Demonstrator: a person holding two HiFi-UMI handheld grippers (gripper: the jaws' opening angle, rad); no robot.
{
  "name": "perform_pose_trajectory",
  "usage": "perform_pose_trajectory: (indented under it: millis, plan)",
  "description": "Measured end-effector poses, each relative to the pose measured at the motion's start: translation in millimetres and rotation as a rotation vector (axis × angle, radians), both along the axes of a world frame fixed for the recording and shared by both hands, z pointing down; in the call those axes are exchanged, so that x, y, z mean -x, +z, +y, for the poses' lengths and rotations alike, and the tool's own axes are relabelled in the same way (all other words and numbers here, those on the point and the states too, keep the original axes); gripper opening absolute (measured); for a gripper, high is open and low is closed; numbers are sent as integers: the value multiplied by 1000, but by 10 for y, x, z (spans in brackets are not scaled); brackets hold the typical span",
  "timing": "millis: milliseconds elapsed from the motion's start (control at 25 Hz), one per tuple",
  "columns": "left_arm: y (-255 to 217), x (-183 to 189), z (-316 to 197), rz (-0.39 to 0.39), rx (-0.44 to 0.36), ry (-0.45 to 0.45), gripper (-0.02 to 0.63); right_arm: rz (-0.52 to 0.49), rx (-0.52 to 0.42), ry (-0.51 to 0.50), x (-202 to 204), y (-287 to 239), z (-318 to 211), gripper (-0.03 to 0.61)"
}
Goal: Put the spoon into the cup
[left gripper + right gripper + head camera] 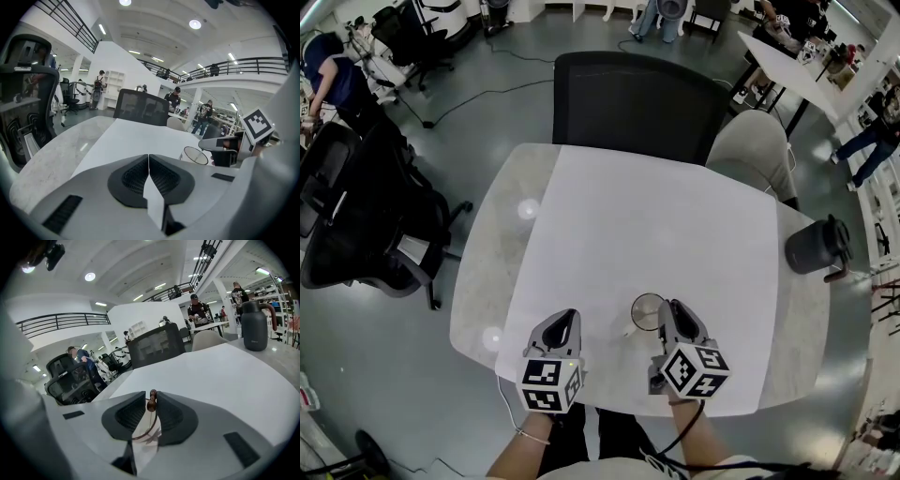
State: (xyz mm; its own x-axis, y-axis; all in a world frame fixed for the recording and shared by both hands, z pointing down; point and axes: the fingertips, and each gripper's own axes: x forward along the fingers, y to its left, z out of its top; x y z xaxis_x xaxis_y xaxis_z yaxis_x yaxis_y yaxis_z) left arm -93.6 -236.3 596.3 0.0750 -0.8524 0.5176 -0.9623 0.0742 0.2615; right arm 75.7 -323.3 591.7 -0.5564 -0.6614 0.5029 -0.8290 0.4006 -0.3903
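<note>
Jaws on the right gripper [151, 395] pinch the spoon [151, 402] by its beaded handle just over the cup [646, 310], left gripper [148, 158] pressed together on nothing alongside, so lower straight, keep it upright, and release gently.

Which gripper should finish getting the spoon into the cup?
Right. The right gripper is shut on the spoon by its handle and sits at the rim of the cup. The left gripper is shut, empty, and off to the cup's side.
</note>
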Motion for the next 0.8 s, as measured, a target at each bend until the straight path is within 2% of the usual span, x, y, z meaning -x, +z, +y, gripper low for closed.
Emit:
perform_pose_trajectory:
  millis: [520,800]
  plan:
    - [-134,45,61,-10,-24,3,21,0,-14,54,-143,-121,3,129]
    - [-361,34,-25,-16,-68,19,21,-11,-47,97,-273,-355,5,129]
